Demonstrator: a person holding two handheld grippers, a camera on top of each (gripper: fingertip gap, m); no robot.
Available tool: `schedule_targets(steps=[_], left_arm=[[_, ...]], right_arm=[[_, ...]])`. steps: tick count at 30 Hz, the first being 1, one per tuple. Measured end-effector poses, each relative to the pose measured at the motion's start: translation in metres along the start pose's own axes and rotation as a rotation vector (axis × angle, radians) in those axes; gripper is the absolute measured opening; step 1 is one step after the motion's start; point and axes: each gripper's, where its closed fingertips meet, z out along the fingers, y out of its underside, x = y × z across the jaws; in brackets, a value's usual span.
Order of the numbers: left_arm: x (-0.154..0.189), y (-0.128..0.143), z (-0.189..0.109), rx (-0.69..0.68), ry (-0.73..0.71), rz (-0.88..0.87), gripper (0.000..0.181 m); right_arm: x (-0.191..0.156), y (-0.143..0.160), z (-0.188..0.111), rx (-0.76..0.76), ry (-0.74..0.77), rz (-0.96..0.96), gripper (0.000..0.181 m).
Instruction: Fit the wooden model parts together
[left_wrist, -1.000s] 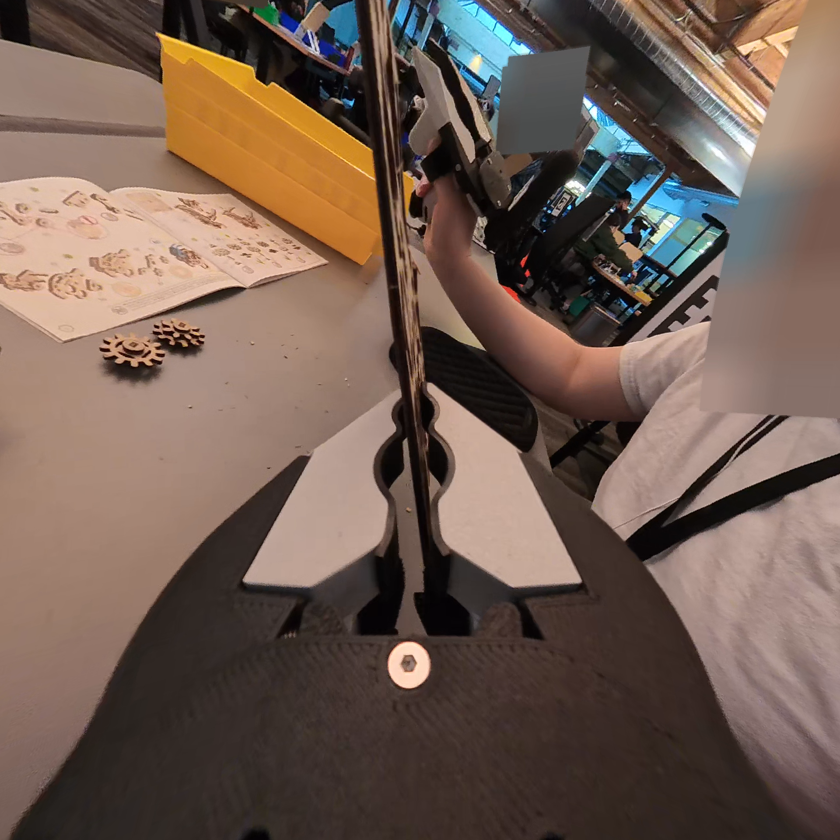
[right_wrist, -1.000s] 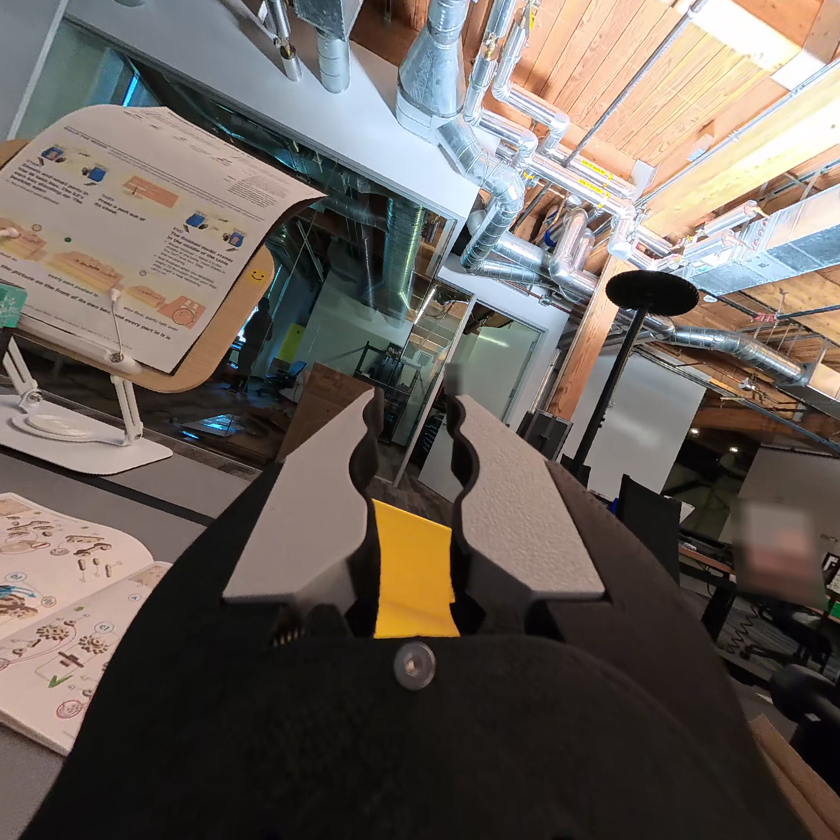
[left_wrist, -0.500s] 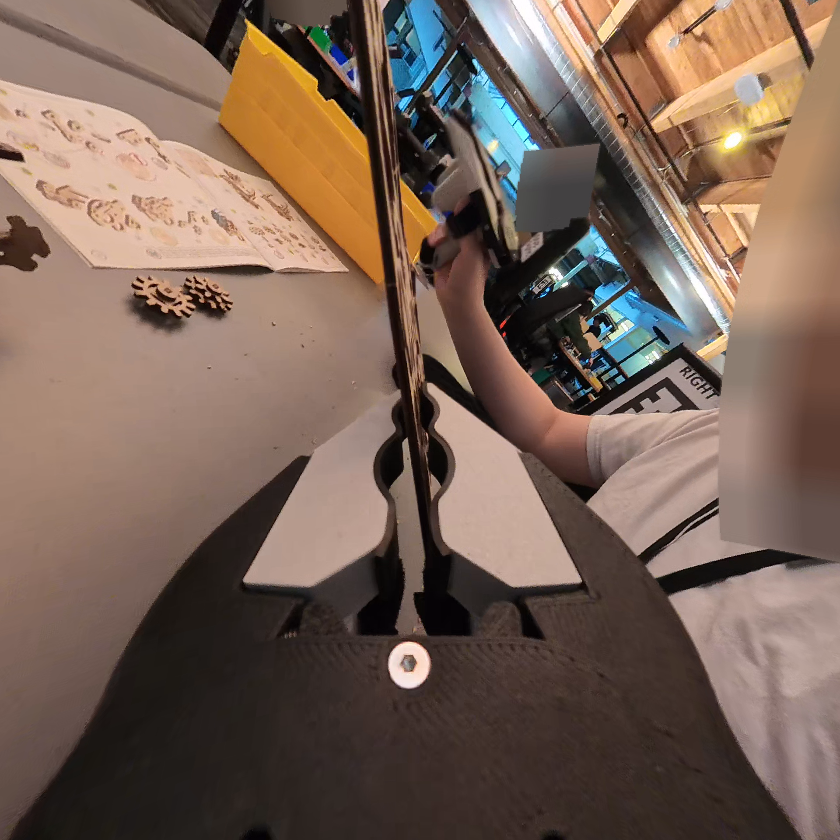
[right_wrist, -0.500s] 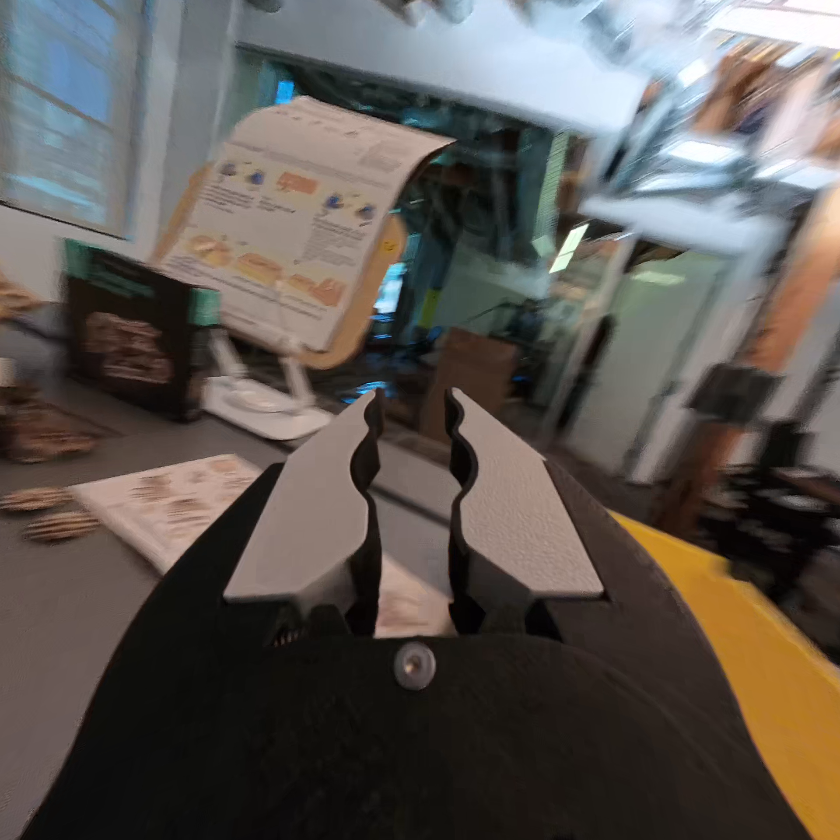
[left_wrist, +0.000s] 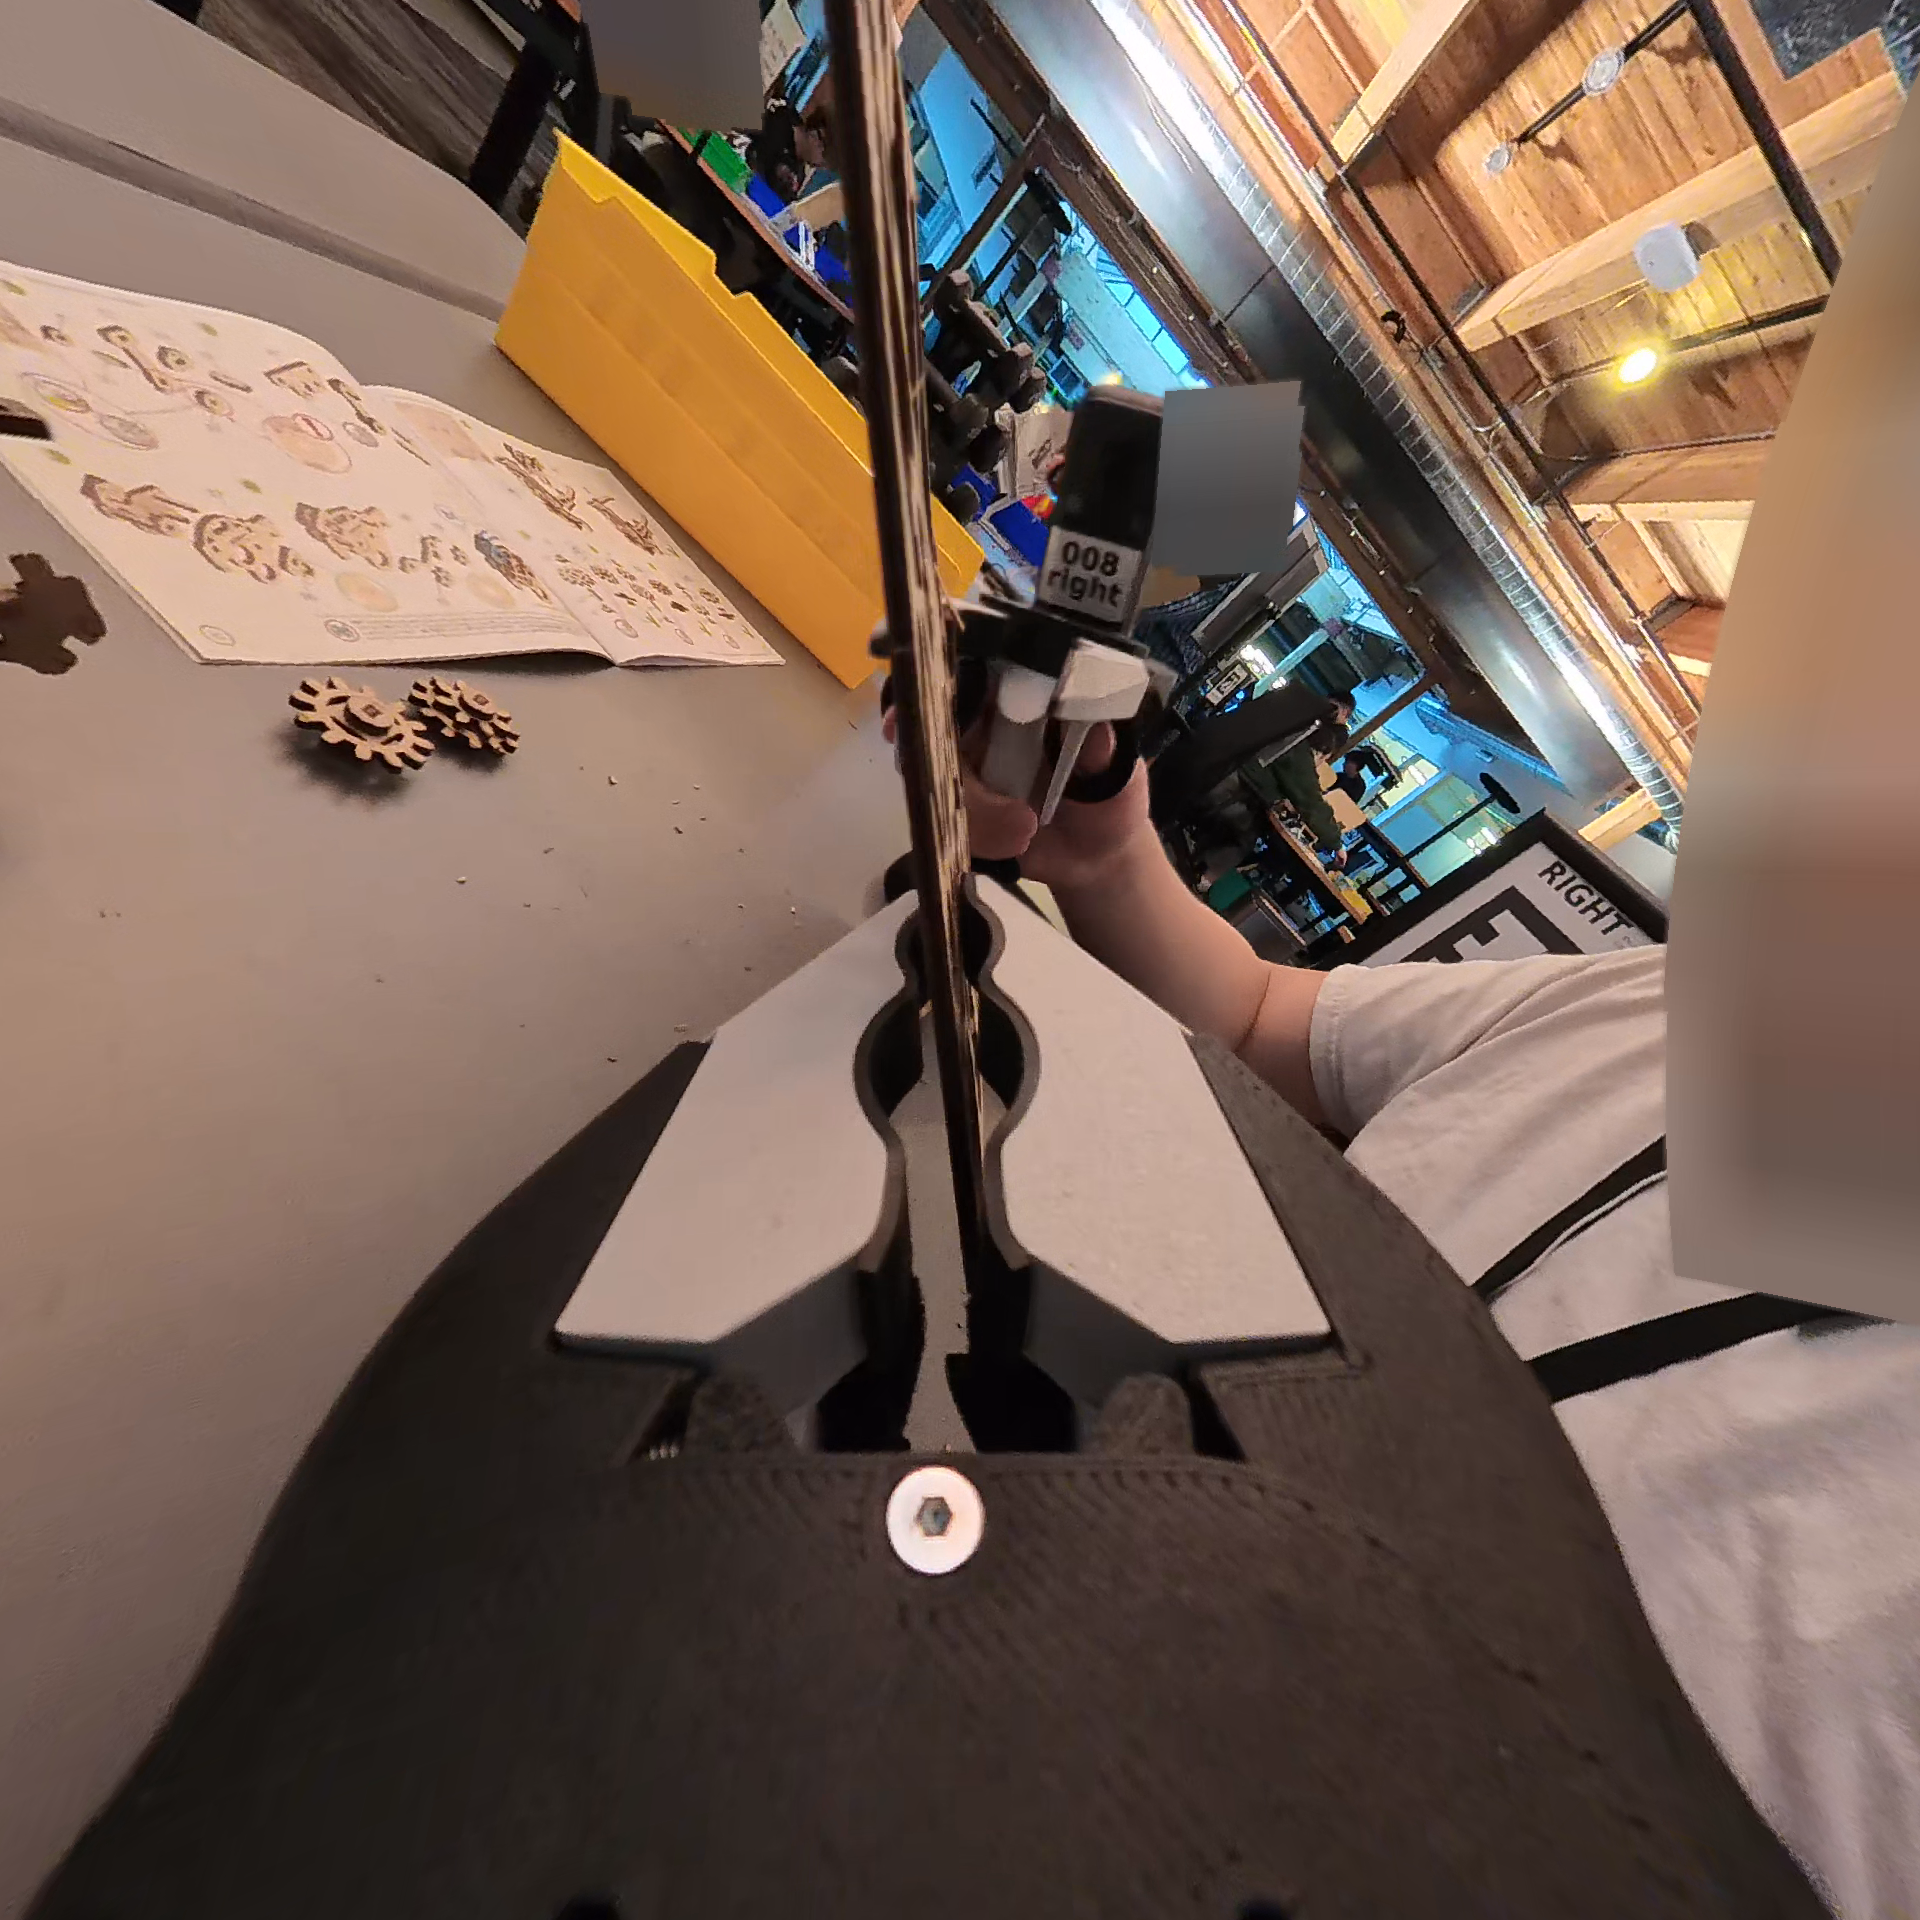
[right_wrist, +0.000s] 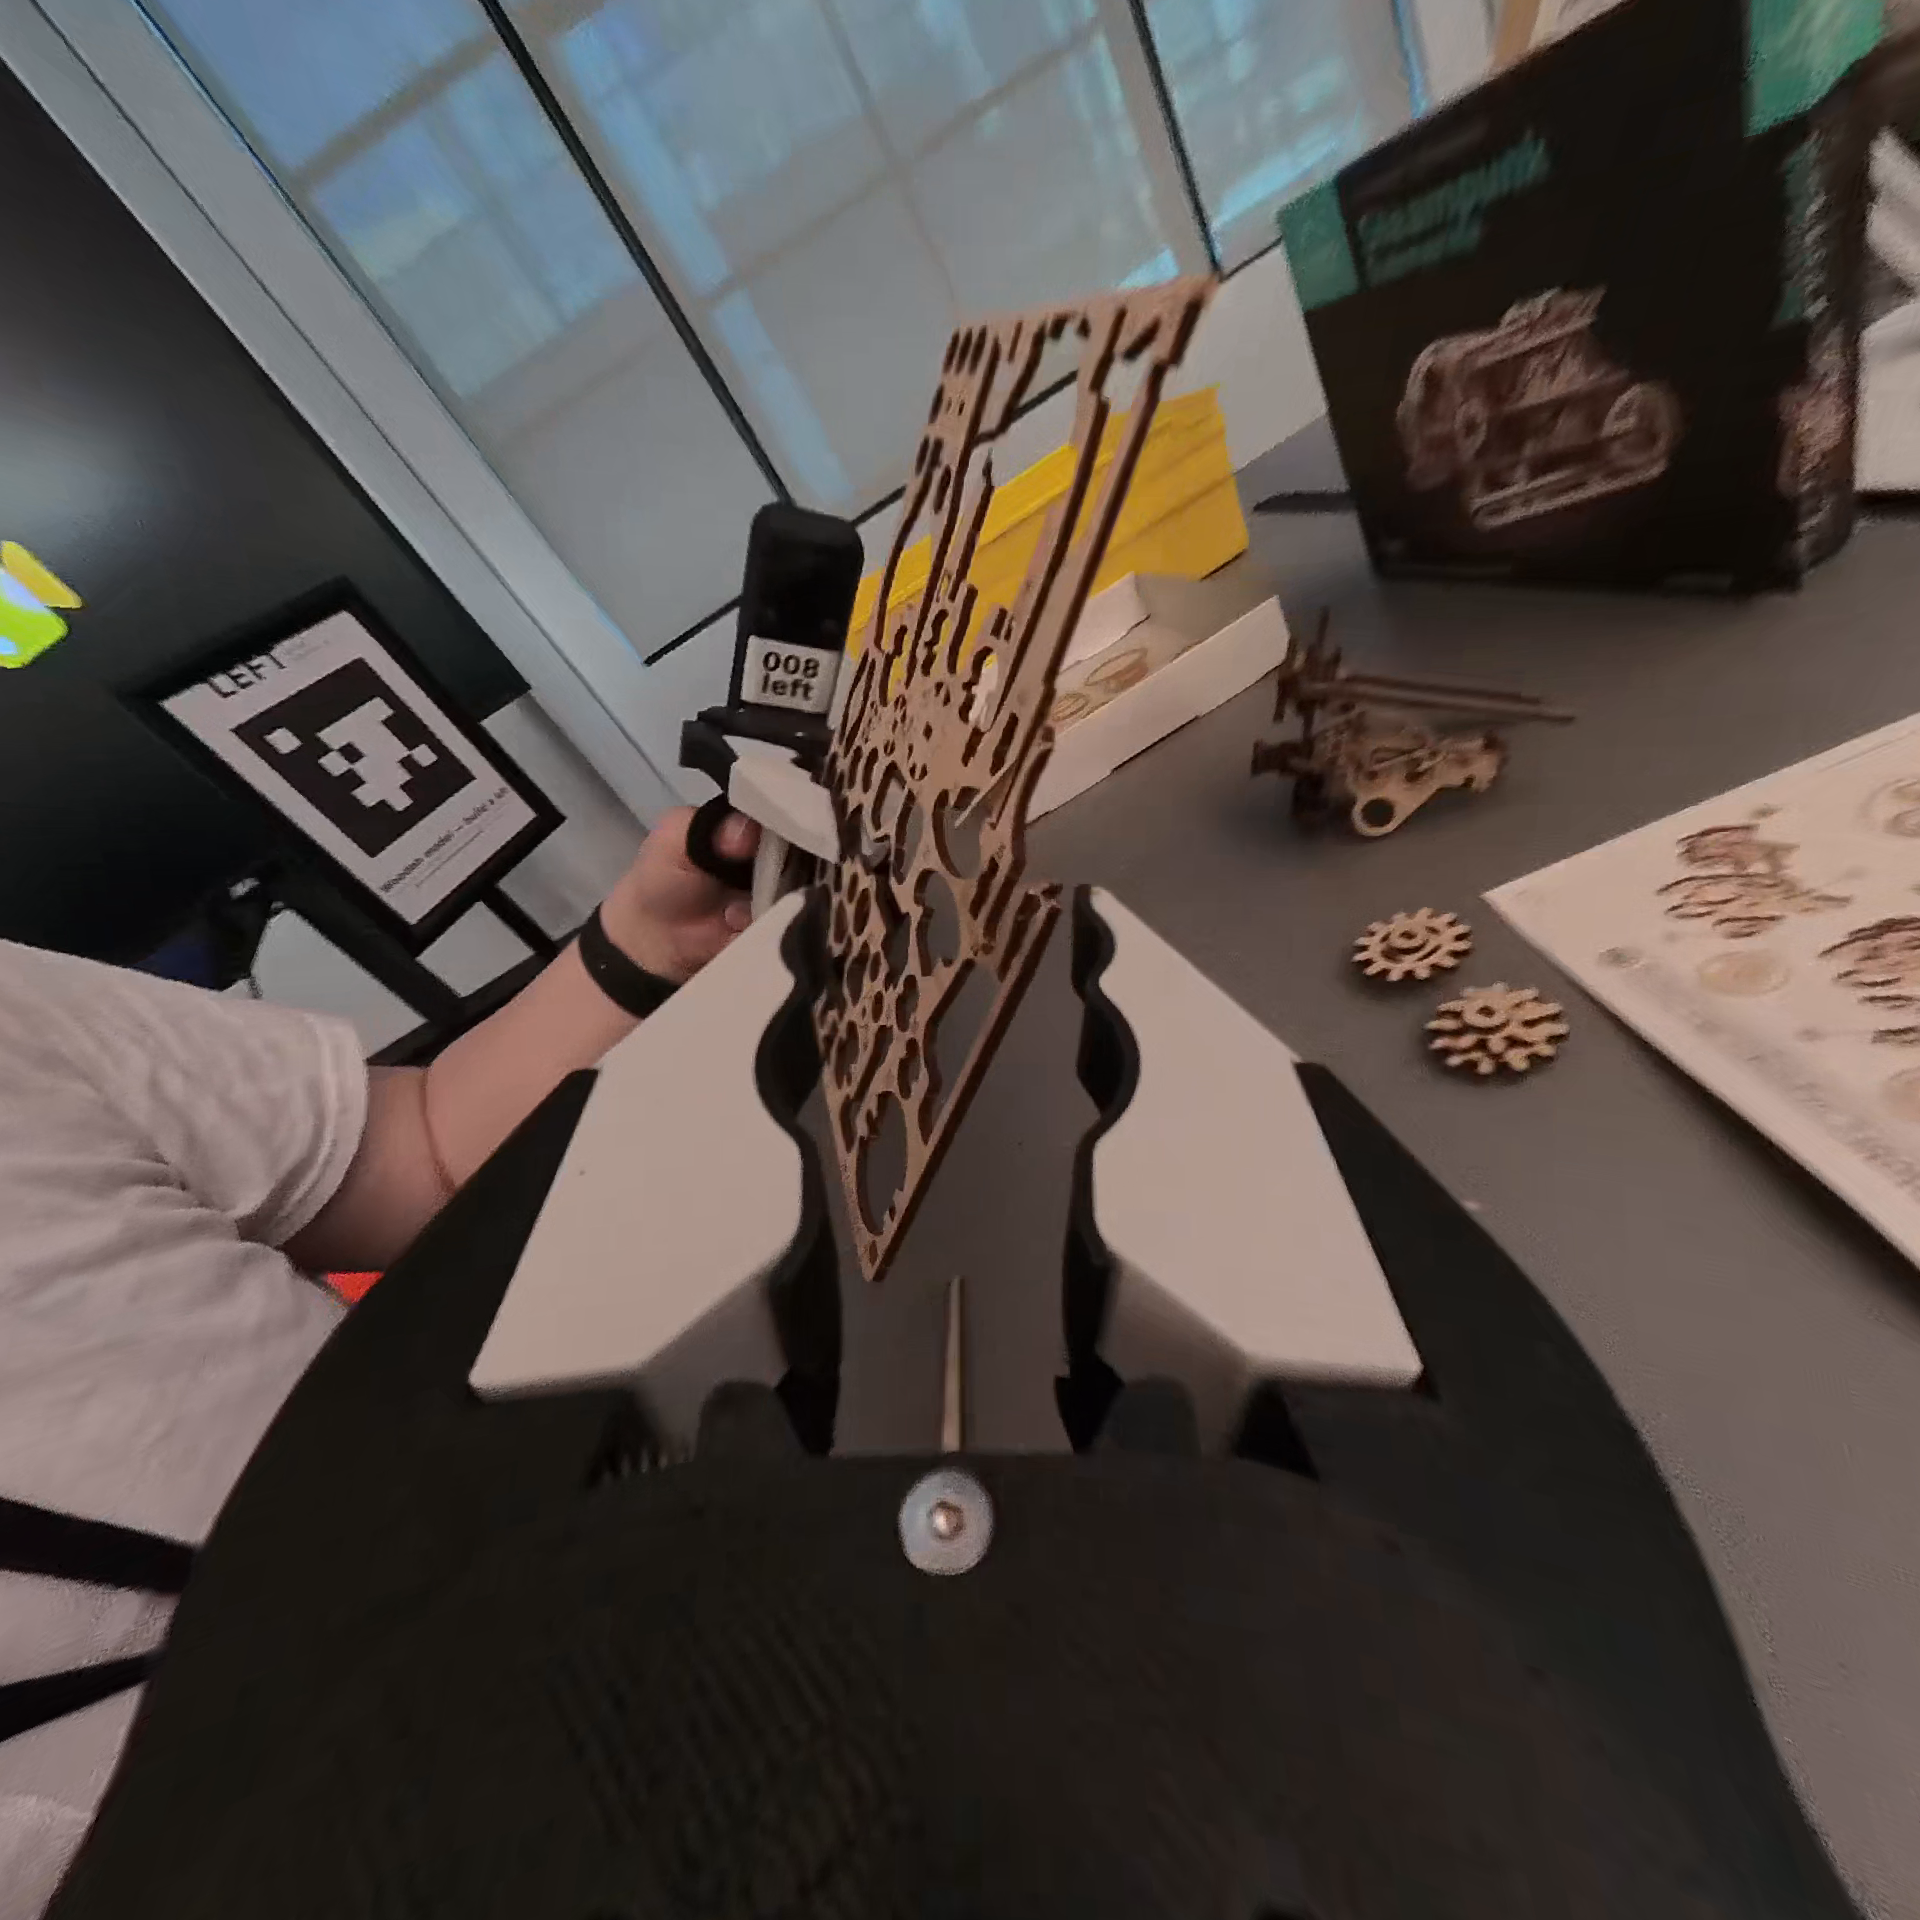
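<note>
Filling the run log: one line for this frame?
left gripper: shut on wooden sheet | right gripper: open, at sheet | two gears: on table

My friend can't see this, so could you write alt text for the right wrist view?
An open right gripper faces a laser-cut wooden sheet held up by the left gripper. Two wooden gears lie on the grey table beyond.

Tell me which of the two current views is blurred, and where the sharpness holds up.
Right wrist view: the box at top right and the booklet are smeared by motion, while the right tongs and the wooden sheet stay fairly crisp. Left wrist view: sharp throughout, gears clear, edges bent by the wide lens.
</note>
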Motion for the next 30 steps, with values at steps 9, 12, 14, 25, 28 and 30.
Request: schedule_targets(steps=[9, 12, 14, 25, 28, 30], left_arm=[[0.002, -0.006, 0.001, 0.027, -0.005, 0.054, 0.0], [-0.007, -0.013, -0.007, 0.068, -0.067, 0.065, 0.0], [-0.003, -0.021, -0.017, 0.123, -0.03, 0.032, 0.0], [0.017, -0.028, -0.021, 0.154, 0.038, 0.031, 0.0], [0.017, -0.028, -0.021, 0.147, 0.024, 0.043, 0.0], [0.015, -0.028, -0.025, 0.141, -0.001, 0.065, 0.0]], right_arm=[[-0.006, 0.024, 0.005, -0.097, -0.142, 0.168, 0.002], [0.01, 0.038, -0.007, -0.269, 0.022, -0.011, 0.036], [0.009, 0.066, -0.029, -0.444, 0.119, -0.179, 0.035], [0.002, 0.139, -0.088, -0.857, 0.354, -0.434, 0.036], [0.004, 0.138, -0.084, -0.889, 0.331, -0.399, 0.009], [0.004, 0.137, -0.085, -0.928, 0.302, -0.418, 0.007]])
